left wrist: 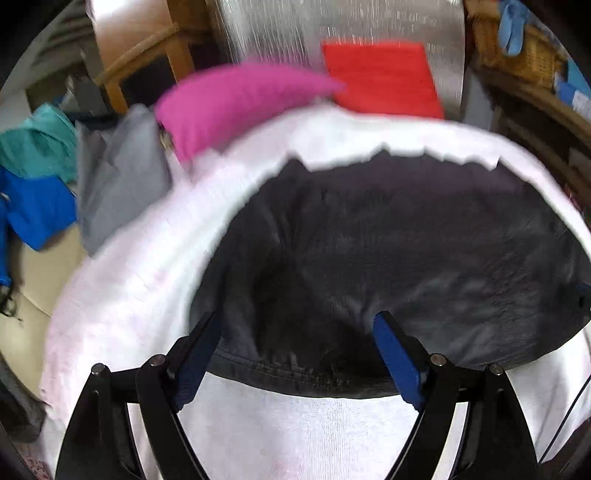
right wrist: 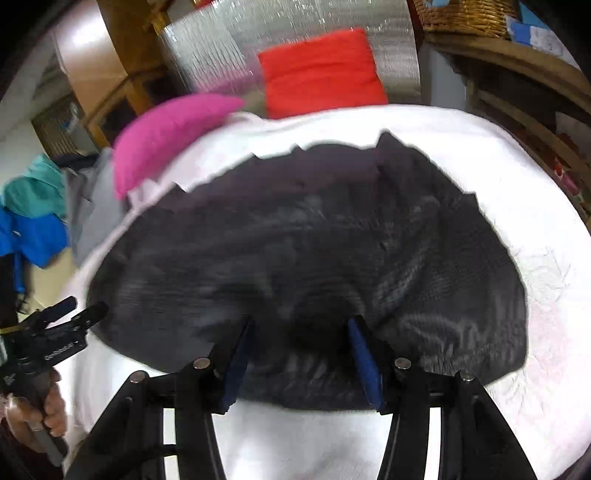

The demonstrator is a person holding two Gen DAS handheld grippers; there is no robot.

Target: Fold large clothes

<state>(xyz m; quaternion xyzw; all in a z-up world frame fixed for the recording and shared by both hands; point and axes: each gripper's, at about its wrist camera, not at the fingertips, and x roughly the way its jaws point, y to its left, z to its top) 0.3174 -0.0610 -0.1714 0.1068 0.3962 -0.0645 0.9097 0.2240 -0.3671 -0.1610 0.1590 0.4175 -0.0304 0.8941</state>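
A large black garment lies spread on a white cloth-covered surface; it also fills the right wrist view. My left gripper is open, its blue-padded fingers wide apart over the garment's near hem. My right gripper is open too, over the garment's near edge. The left gripper also shows at the left of the right wrist view, held in a hand beside the garment's left edge. The frames are blurred.
A pink cushion and a red cushion lie at the far side. Grey, teal and blue clothes are piled at the left. Wooden shelves with a wicker basket stand at the right.
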